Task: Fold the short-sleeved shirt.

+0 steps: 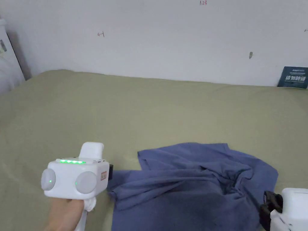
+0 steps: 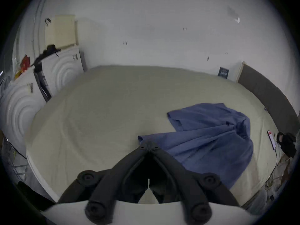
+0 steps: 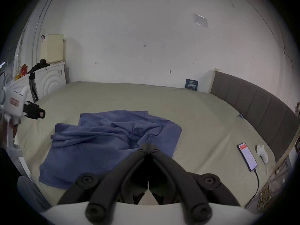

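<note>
A crumpled blue short-sleeved shirt (image 1: pixel 186 186) (image 2: pixel 203 139) (image 3: pixel 97 147) lies on the near part of the olive bed sheet (image 1: pixel 150 114). A hand holds my left gripper (image 1: pixel 110 172) (image 2: pixel 148 145) (image 3: pixel 41 114) just left of the shirt's left edge; its jaws are together and a gap to the cloth shows in the right gripper view. My right gripper (image 1: pixel 266 206) (image 3: pixel 148 147) (image 2: pixel 280 136) is at the shirt's right edge, jaws together, tips in front of the bunched collar area. I see no cloth clearly pinched between them.
A phone (image 3: pixel 247 156) on a cable and a small white object (image 3: pixel 262 153) lie on the bed to the right. A grey headboard (image 3: pixel 253 101) bounds that side. White cabinets (image 2: pixel 65 69) stand at the left. A dark card (image 1: pixel 293 77) leans on the wall.
</note>
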